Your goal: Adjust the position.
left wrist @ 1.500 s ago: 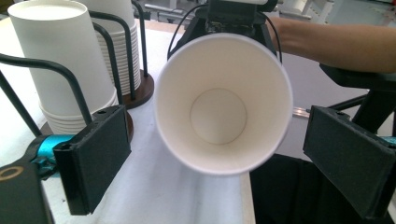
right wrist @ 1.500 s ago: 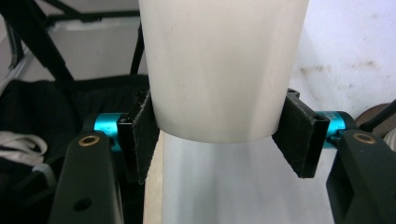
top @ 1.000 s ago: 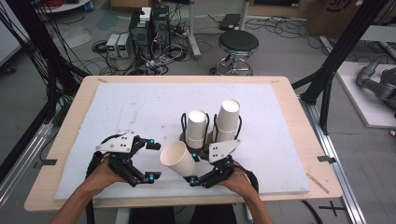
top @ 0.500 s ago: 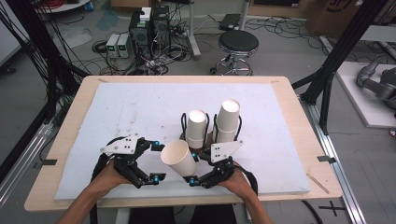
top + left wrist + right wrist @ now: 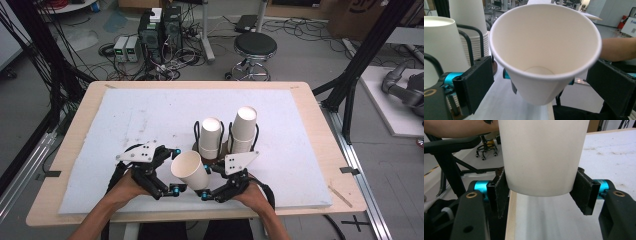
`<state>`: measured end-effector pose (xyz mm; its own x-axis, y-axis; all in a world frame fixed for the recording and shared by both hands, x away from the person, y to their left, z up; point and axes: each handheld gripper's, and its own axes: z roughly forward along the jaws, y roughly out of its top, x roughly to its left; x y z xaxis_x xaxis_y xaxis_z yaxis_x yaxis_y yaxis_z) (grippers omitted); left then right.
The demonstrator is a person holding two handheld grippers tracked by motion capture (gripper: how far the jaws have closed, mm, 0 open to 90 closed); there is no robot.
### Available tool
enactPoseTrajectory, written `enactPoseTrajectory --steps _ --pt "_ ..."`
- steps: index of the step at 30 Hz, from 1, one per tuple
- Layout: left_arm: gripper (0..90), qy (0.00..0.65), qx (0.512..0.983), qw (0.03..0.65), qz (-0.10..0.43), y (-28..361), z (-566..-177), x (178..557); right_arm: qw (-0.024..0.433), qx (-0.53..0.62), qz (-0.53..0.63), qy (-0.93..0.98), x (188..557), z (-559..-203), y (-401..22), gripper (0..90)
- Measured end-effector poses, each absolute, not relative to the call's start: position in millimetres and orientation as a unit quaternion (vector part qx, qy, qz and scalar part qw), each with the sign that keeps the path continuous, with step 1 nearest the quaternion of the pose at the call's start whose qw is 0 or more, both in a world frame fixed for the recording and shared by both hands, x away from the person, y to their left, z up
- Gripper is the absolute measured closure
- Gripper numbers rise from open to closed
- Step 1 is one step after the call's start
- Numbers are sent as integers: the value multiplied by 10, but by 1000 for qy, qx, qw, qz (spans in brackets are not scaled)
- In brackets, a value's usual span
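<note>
Above the bench (image 5: 300, 130), near two stacks of paper cups (image 5: 227, 137), the left tool (image 5: 167, 170) has slid closer with jaws spread around the rim of the tipped paper cup (image 5: 190, 169), whose bottom the right tool (image 5: 207, 182) pinches, so a handover looks close.

No text, label, brand or number can be read. Partial dark lettering is seen on the brown cardboard box (image 5: 370, 10) at the upper right of the high view, but it is cut off and blurred. A small square code mark is seen on the white sign (image 5: 631, 26) at the right edge of the left gripper view; it is illegible.
</note>
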<state>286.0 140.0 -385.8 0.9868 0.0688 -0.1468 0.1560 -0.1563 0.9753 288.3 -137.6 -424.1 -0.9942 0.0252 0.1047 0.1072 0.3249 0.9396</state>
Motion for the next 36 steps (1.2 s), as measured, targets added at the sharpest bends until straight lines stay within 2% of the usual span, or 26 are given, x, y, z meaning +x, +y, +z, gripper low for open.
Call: enactPoseTrajectory --steps 18,22,26,36 --pt "74 72 757 649 -33 1249 -3824 2887 38 -33 -579 -814 2876 -4245 -1333 372" --pt "108 64 758 648 -35 1249 -3823 2883 38 -31 -577 -815 2880 -4248 -1328 372" --pt "230 49 757 651 -32 1254 -3819 2879 36 -32 -576 -816 2879 -4248 -1326 372" --pt "267 47 760 648 -30 1256 -3818 2874 31 -27 -573 -819 2878 -4249 -1321 372"
